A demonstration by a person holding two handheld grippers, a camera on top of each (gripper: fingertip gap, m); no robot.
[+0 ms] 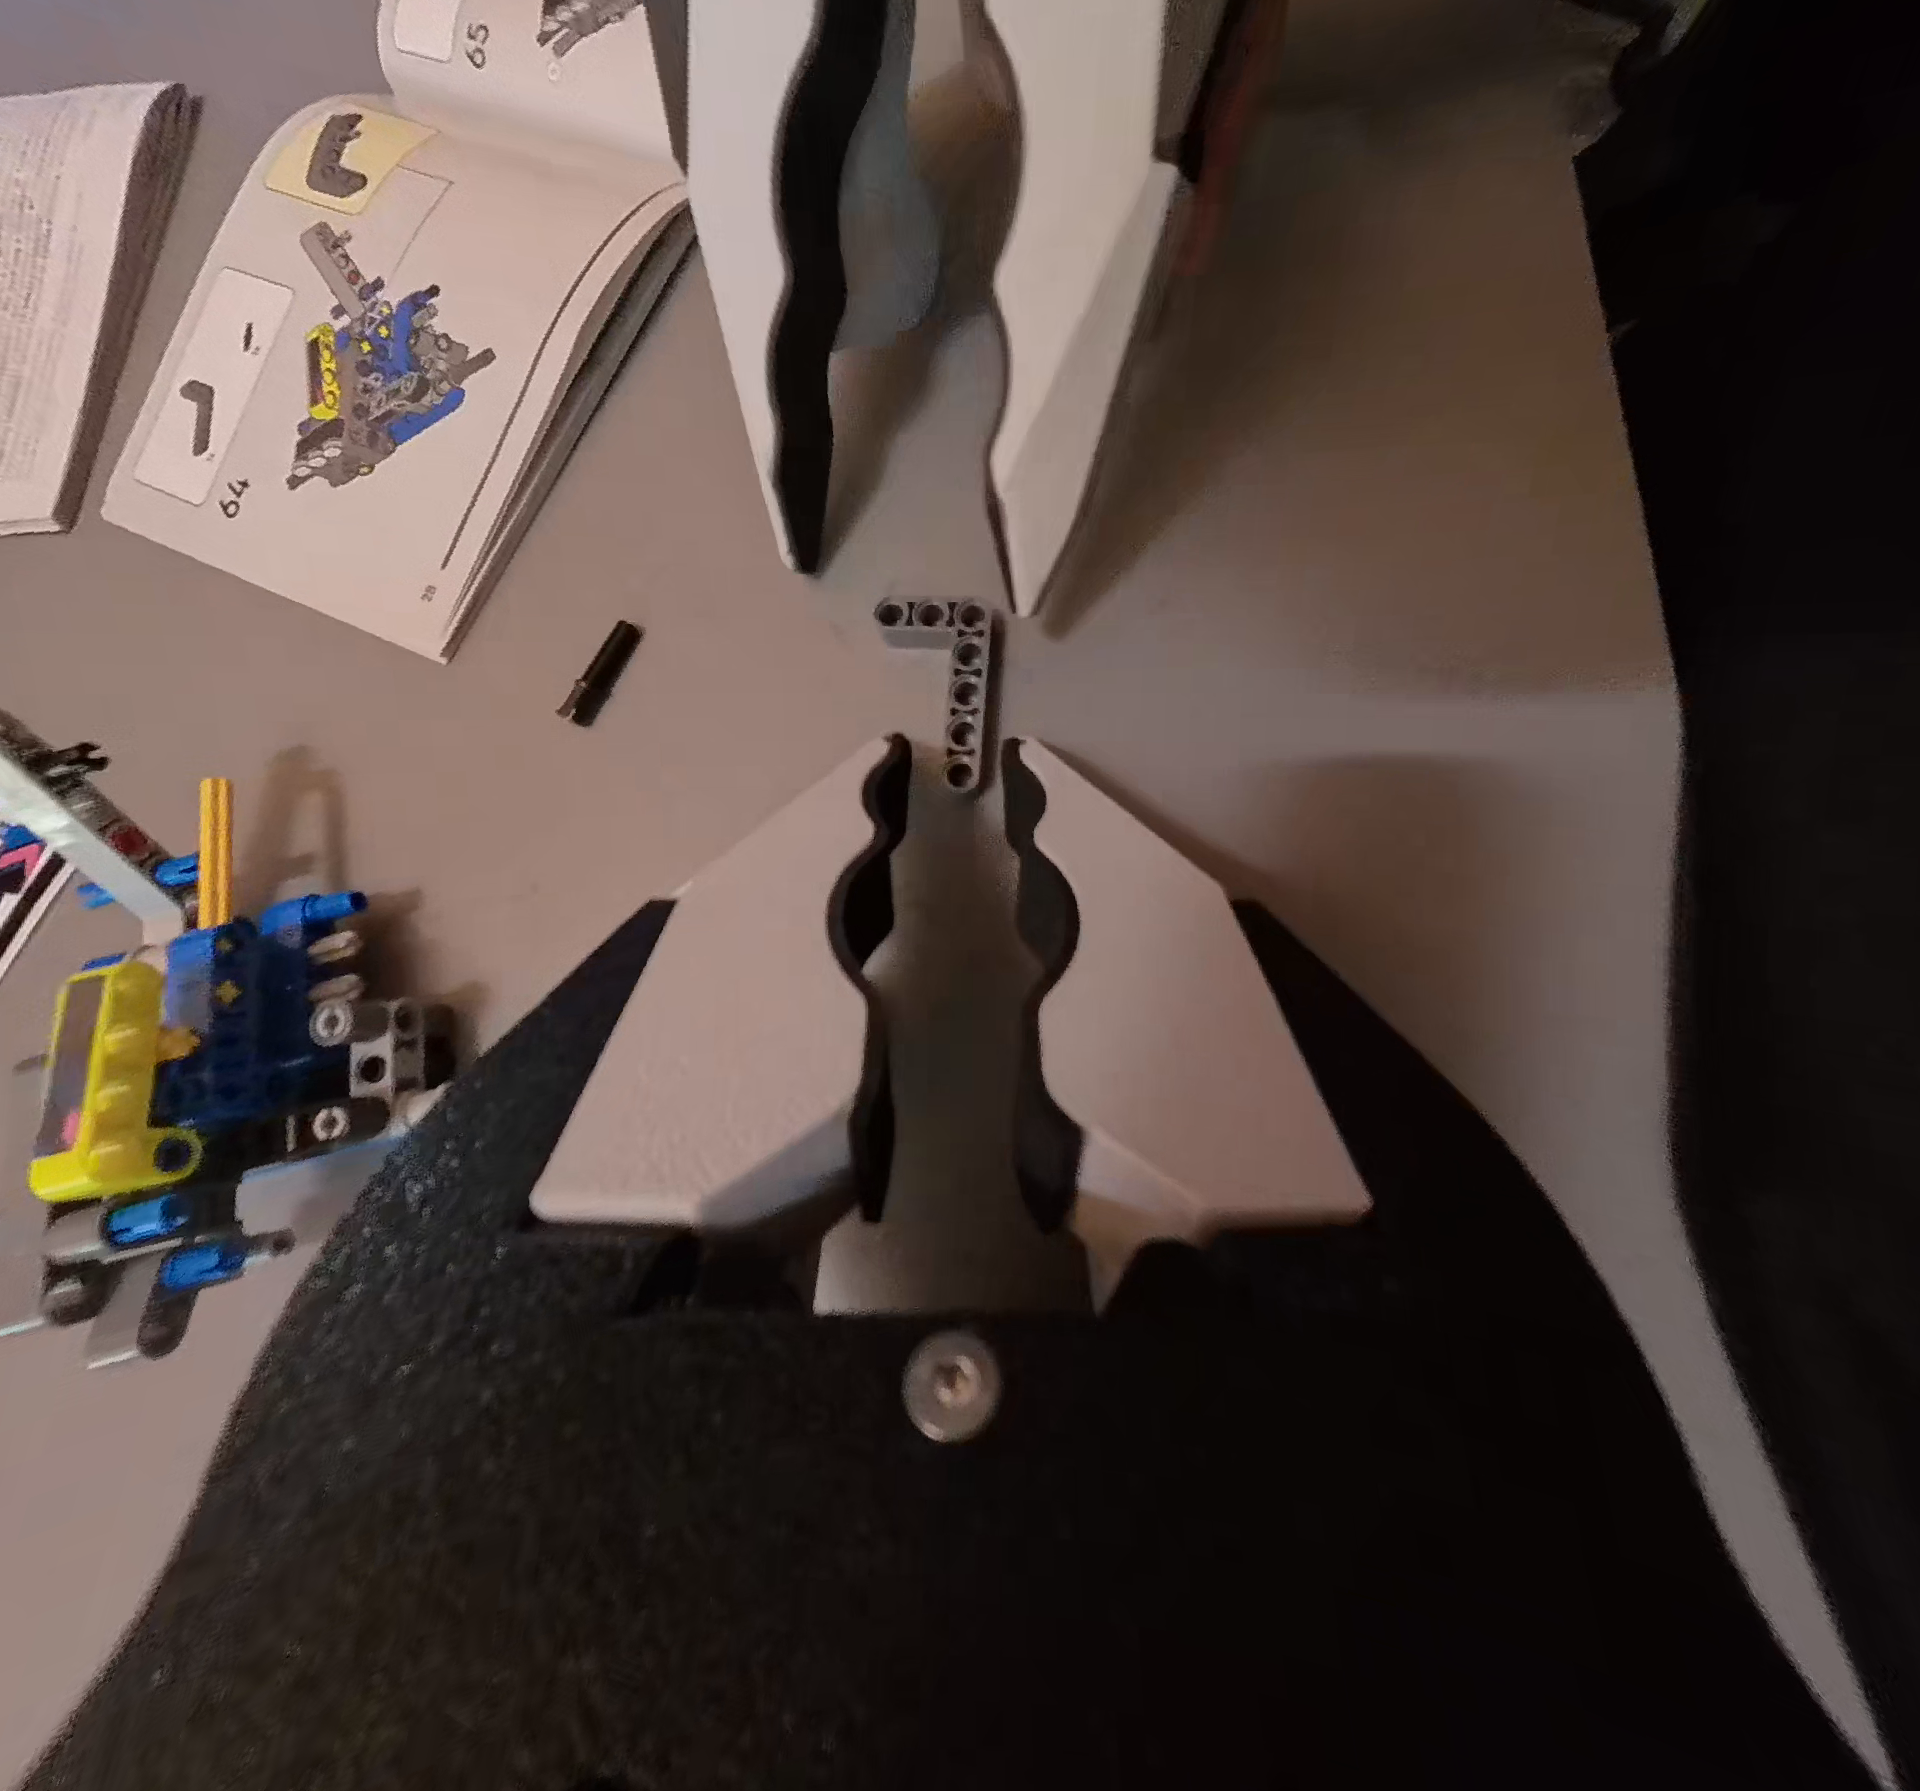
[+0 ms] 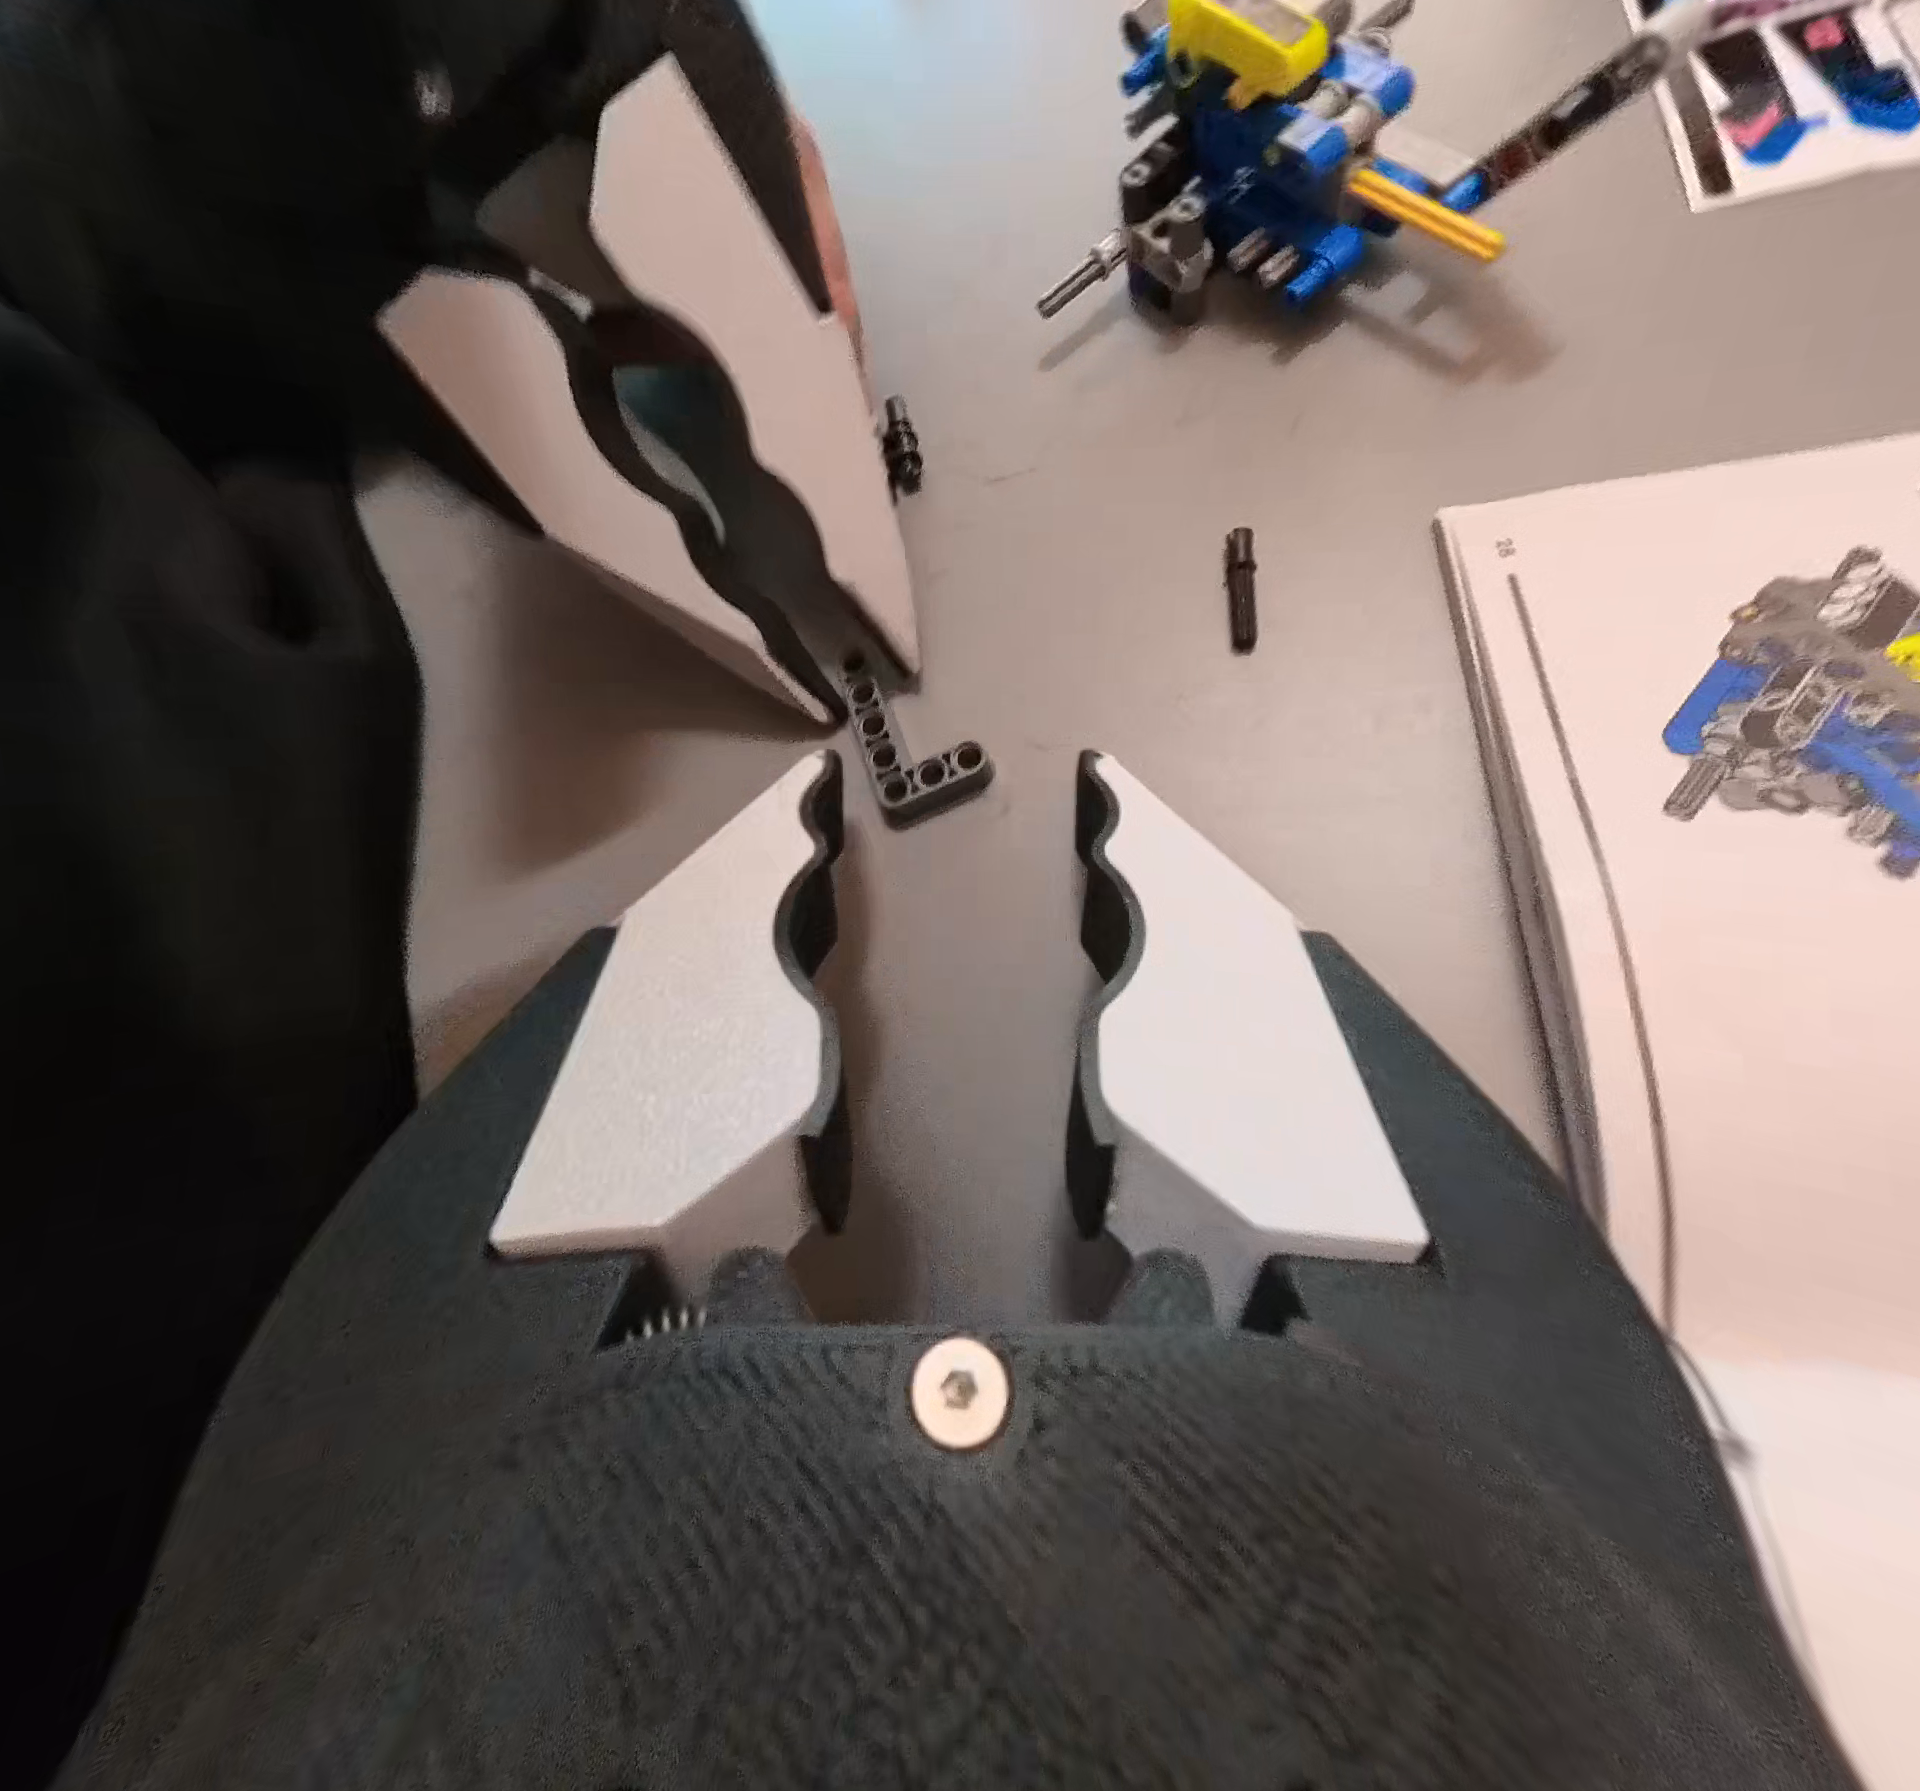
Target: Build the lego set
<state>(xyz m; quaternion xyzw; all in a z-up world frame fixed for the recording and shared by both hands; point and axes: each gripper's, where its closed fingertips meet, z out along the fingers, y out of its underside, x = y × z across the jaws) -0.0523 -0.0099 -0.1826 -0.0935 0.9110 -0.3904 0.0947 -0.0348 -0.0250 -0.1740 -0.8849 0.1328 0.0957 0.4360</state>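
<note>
**Both grippers closing in on the L-beam**

The small grey plastic L-shaped beam with round holes lies flat on the matte grey table, its long leg's end between the left gripper's spread fingers w/o being pinched, probably lined up for a pick. The right gripper, fingers also spread and empty, faces it from 12 o'clock. A black plastic pin waits at 9 o'clock. The half-built blue, yellow and grey model sits at 8 o'clock; the open paper instruction booklet is at 10 o'clock, likely for ref.
</note>
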